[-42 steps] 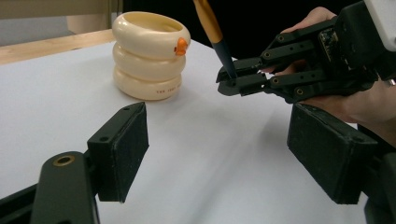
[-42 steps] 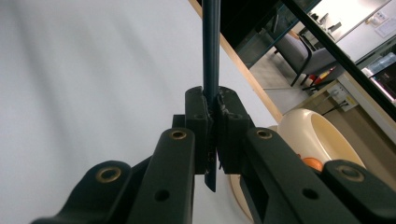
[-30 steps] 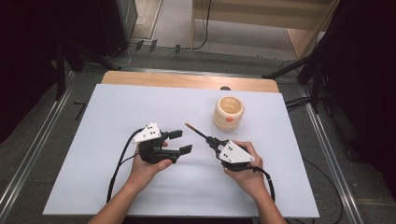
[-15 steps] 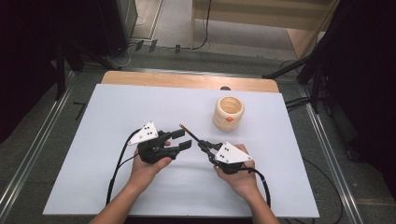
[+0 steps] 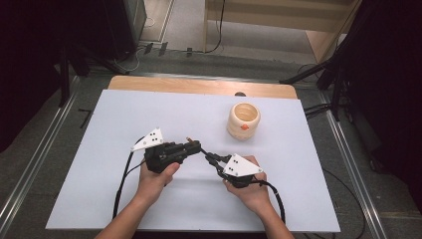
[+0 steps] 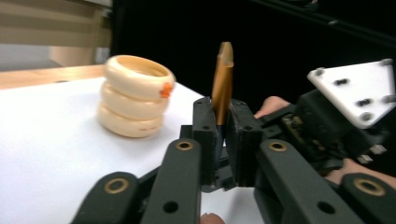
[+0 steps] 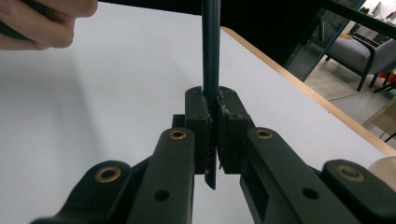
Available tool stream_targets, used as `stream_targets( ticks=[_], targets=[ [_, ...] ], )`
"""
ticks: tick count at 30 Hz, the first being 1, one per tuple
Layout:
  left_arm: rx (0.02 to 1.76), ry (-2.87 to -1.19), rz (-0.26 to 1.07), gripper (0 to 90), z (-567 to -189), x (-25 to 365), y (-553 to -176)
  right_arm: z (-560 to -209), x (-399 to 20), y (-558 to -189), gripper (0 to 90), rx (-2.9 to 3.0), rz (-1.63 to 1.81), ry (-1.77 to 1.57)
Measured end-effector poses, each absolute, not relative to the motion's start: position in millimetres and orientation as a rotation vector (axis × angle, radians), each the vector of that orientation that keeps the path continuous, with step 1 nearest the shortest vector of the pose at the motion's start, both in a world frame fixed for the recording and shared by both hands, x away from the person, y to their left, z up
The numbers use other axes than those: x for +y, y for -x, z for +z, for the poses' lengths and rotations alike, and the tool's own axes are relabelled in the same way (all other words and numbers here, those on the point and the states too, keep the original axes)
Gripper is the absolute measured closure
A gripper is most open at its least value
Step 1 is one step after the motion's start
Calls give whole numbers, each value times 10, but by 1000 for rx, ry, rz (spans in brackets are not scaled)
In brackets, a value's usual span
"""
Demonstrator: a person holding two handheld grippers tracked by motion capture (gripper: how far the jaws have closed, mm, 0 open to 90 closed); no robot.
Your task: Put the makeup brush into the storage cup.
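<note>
A slim pen with a dark shaft (image 7: 211, 46) and a golden-brown end (image 6: 222, 79) spans the gap between my two grippers, near the middle of the white table (image 5: 124, 114). My right gripper (image 5: 209, 157) (image 7: 211, 105) is shut on the dark shaft. My left gripper (image 5: 194, 147) (image 6: 222, 116) has just been closing and now pinches the golden-brown end, whose tip (image 5: 188, 140) pokes out past its jaws. A cream ribbed cup (image 5: 244, 121) (image 6: 133, 95) with a small orange mark stands upright beyond the grippers, to the right.
A bare wooden strip (image 5: 199, 85) runs along the table's far edge. Metal rails and dark floor flank the table on both sides. Black cables (image 5: 122, 179) trail from each gripper toward the near edge.
The right gripper carried the pen leftward to the left gripper. The left jaws, open a second ago, have closed on the pen's golden-brown end.
</note>
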State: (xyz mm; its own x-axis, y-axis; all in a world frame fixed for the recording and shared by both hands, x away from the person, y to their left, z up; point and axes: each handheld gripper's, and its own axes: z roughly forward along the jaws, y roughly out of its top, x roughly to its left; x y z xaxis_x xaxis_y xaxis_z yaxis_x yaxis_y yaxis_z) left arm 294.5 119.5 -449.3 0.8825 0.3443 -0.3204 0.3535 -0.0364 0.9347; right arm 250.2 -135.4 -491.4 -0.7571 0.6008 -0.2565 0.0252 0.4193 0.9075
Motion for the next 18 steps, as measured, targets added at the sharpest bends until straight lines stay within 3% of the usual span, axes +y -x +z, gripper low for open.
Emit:
stream_targets(
  ticks=[3, 7, 10, 18],
  targets=[
    [544, -1652, 1, 848, -4489, 1188, -2938, -4923, -1352, -2508, 847, 2134, 1341, -525],
    [552, -1691, 13, 849, -4495, 1157, -2930, -4914, -1312, -2490, 667, 2122, 1328, -522],
    [550, -1735, 30, 849, -4498, 1109, -2910, -4895, -1257, -2470, 598, 2115, 1300, -530],
    [549, -1816, 80, 849, -4505, 1019, -2868, -4834, -1185, -2425, 701, 2114, 1306, -553]
  ],
)
